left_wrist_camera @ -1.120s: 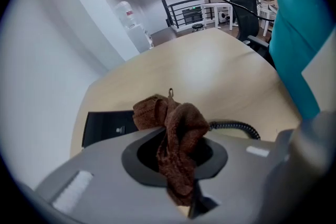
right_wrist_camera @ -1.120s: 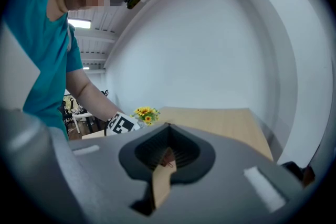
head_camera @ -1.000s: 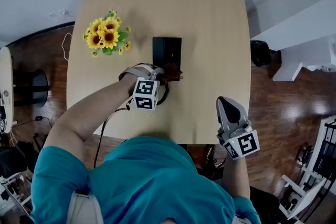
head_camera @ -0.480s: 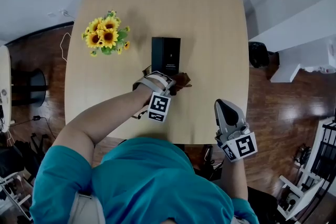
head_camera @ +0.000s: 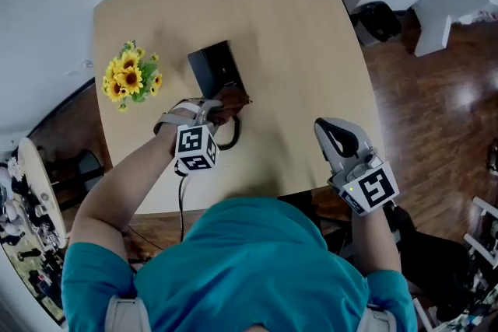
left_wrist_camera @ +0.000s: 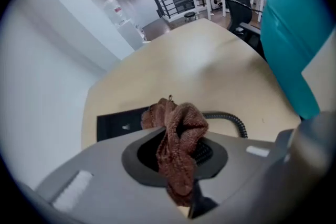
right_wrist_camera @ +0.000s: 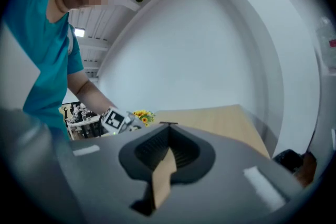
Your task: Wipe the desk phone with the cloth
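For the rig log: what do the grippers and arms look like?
Left gripper and right gripper: grey shells, dark ribbed fingers, each with a white cube bearing black square markers. The person wears a teal short-sleeved shirt.

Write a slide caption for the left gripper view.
Left hand-held gripper shut on a brown cloth by the black desk phone.
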